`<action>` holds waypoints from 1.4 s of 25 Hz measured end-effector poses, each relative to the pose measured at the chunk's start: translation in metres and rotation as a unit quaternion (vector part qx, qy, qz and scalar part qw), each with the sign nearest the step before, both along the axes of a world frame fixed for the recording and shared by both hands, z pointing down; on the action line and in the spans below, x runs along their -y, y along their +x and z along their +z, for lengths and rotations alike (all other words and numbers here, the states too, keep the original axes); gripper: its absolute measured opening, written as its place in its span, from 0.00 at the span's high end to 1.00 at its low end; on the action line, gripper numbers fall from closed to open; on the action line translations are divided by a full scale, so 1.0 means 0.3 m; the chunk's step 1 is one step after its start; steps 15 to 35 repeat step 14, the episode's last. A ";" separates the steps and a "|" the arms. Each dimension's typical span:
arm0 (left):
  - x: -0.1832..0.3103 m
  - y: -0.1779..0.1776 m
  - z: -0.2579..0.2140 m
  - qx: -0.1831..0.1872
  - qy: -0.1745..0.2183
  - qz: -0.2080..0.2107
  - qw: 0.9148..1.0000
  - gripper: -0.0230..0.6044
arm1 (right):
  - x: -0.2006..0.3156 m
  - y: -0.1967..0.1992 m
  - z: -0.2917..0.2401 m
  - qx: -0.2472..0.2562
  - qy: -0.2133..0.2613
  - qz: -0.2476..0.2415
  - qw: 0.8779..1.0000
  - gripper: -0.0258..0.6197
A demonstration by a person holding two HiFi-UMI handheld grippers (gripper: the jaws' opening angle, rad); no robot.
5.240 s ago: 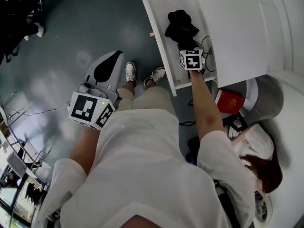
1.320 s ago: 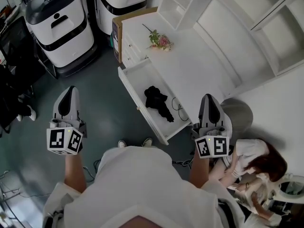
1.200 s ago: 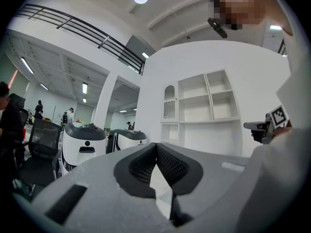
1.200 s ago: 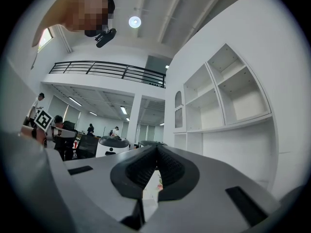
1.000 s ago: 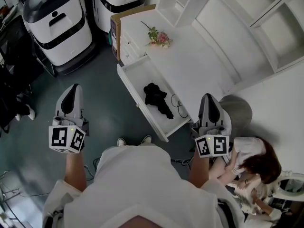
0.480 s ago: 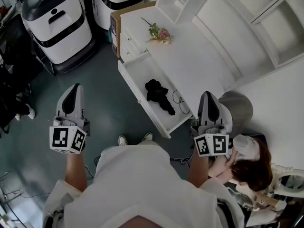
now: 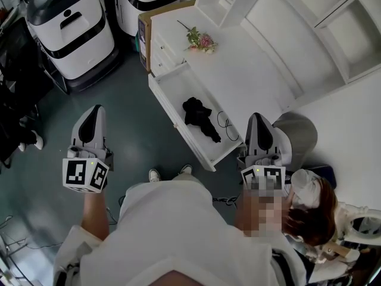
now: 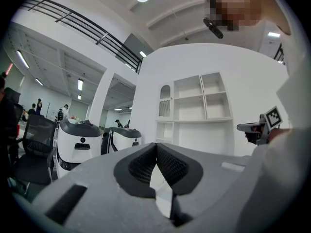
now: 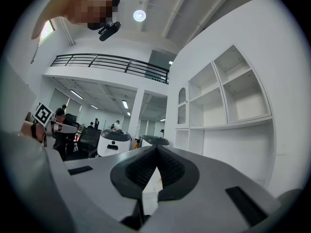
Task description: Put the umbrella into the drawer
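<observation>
In the head view the black folded umbrella lies inside the open white drawer, with no gripper touching it. My left gripper is held level over the dark floor, well to the left of the drawer. My right gripper is held level just right of the drawer's near corner. The left gripper view shows the left gripper with its dark pads closed together and nothing between them. The right gripper shows the same in the right gripper view.
A thin black cable lies in the drawer beside the umbrella. Flowers lie on the white cabinet top. Two white robots stand at the back left. A person crouches at the lower right beside a grey round bin.
Five seconds ago my right gripper was down at the umbrella in the drawer; now it is drawn back and empty. Over the last second both grippers barely shift; the crouching person moved.
</observation>
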State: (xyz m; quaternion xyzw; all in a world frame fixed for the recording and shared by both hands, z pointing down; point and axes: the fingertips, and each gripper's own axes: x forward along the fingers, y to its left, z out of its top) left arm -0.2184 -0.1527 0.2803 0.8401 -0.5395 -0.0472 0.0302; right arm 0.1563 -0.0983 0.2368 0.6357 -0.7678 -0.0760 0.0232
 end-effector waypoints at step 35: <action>-0.005 -0.005 0.023 -0.011 0.000 0.001 1.000 0.94 | -0.001 -0.035 0.005 -0.008 0.003 -0.011 1.000 0.96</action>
